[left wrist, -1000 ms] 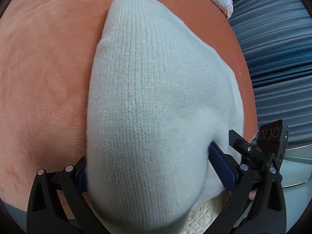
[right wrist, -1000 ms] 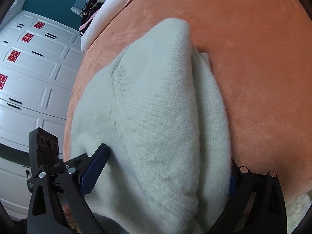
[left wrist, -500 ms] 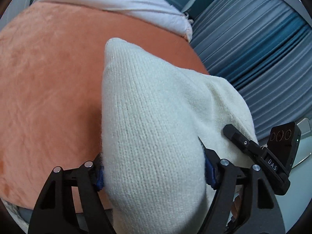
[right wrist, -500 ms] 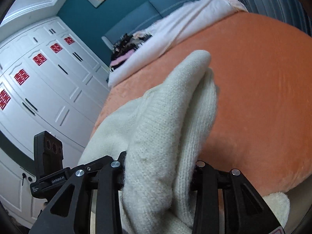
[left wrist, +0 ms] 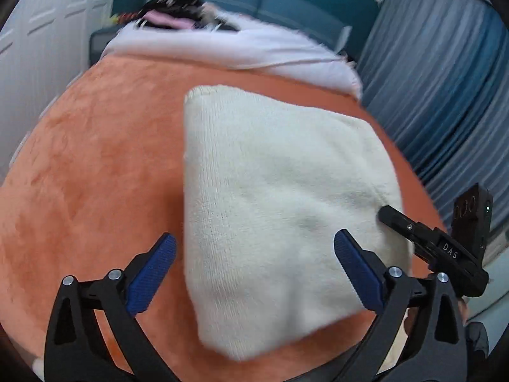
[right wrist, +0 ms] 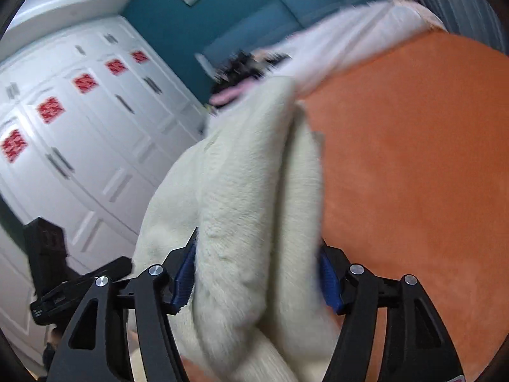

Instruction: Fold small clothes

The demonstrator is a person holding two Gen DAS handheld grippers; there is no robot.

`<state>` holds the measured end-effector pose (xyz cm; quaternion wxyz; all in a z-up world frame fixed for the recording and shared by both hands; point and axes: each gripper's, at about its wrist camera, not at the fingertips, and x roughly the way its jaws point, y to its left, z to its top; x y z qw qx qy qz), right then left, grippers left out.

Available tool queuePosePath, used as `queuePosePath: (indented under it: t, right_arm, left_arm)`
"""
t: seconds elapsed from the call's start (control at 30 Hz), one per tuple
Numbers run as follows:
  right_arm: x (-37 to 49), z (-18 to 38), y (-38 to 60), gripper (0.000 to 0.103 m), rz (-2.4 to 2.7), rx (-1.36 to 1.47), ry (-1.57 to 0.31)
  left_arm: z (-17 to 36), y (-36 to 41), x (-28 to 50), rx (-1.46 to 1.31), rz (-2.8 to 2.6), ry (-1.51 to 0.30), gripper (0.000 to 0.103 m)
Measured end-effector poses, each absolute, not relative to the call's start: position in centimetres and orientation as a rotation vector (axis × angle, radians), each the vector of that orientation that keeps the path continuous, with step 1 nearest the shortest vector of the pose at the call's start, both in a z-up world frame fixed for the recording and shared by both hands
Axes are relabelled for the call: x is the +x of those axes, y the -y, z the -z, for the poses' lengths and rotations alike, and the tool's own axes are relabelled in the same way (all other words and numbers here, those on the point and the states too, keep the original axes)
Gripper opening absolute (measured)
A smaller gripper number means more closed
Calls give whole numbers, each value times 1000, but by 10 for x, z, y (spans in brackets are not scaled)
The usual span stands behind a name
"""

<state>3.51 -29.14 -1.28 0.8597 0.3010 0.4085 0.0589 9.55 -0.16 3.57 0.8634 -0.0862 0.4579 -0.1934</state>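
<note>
Folded cream knitted garment [left wrist: 280, 197] on orange plush bedspread [left wrist: 89, 172], fold seemingly nearly finished.
Left wrist: left gripper [left wrist: 254, 267] just reopened wide, gripping nothing. Right wrist: right gripper [right wrist: 256, 281] reopening, blue pads [right wrist: 184, 281] flanking garment's bunched edge; release left.

To your left of the folded cream sweater [left wrist: 273, 197] the orange blanket [left wrist: 95, 172] lies bare, so you can pass there. Ahead, a white quilt [left wrist: 241, 54] and what looks like a dark clothes heap [left wrist: 171, 9] block the far edge.
</note>
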Motion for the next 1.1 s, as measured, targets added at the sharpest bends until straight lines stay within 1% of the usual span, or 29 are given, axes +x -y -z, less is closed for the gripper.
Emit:
queuePosePath:
  t: [0.03, 0.07, 0.13, 0.2, 0.27, 0.3, 0.33, 0.47, 0.53, 0.57, 0.6, 0.63, 0.67, 0.7, 0.73, 0.8, 0.83, 0.9, 0.93, 1.0, 1.1]
  right_arm:
    - [27, 35, 291, 44, -109, 683, -903]
    - [15, 46, 290, 42, -125, 730, -903]
    - [-9, 50, 283, 42, -127, 719, -880]
    - [-19, 49, 272, 43, -130, 650, -907]
    - [-15, 47, 265, 48, -134, 587, -936]
    - [-11, 47, 266, 59, -119, 567, -936]
    - [-5, 47, 268, 67, -98, 565, -931]
    - [13, 69, 272, 72, -40, 600, -951]
    - [22, 85, 274, 73, -22, 605, -992]
    - [28, 95, 275, 73, -25, 619, -1028]
    - [35, 101, 275, 69, -27, 629, -1059]
    - [41, 100, 275, 59, -25, 628, -1071]
    - [43, 91, 273, 54, -26, 609, -1062]
    - [42, 78, 270, 38, -32, 578, -1034]
    - [42, 67, 267, 27, -50, 555, -1008]
    - [40, 53, 265, 20, -75, 517, -966]
    - [42, 57, 265, 20, -70, 511, -976]
    - [53, 92, 266, 22, -50, 498, -1101]
    - [54, 102, 269, 21, -54, 521, -1100]
    - [49, 93, 276, 21, -62, 577, -1071]
    - [34, 68, 276, 32, -17, 563, -1028]
  left_arm:
    - [-11, -10, 97, -179, 340, -1022, 87]
    - [6, -22, 93, -194, 316, -1064, 83]
    - [19, -36, 72, -215, 305, -1060, 84]
    - [24, -38, 57, -199, 289, -1036, 88]
    - [30, -37, 50, -220, 295, -1030, 92]
    - [35, -39, 47, -255, 311, -1038, 92]
    - [42, -40, 49, -306, 333, -1054, 92]
    - [62, -39, 69, -525, 371, -1106, 93]
    - [69, -34, 75, -541, 353, -1120, 93]
    - [73, -30, 80, -516, 340, -1127, 90]
    - [77, -25, 84, -474, 325, -1139, 85]
    - [81, -18, 90, -408, 309, -1163, 67]
    - [83, -12, 93, -352, 300, -1186, 63]
    - [83, -10, 91, -327, 294, -1185, 63]
    - [77, -10, 90, -314, 292, -1171, 62]
    - [69, -7, 89, -251, 281, -1141, 63]
    - [68, -3, 88, -209, 273, -1129, 64]
    - [74, 2, 89, -166, 262, -1145, 67]
    - [78, 4, 90, -164, 258, -1159, 67]
    - [79, 5, 87, -160, 242, -1163, 69]
    - [70, 7, 78, -124, 223, -1147, 69]
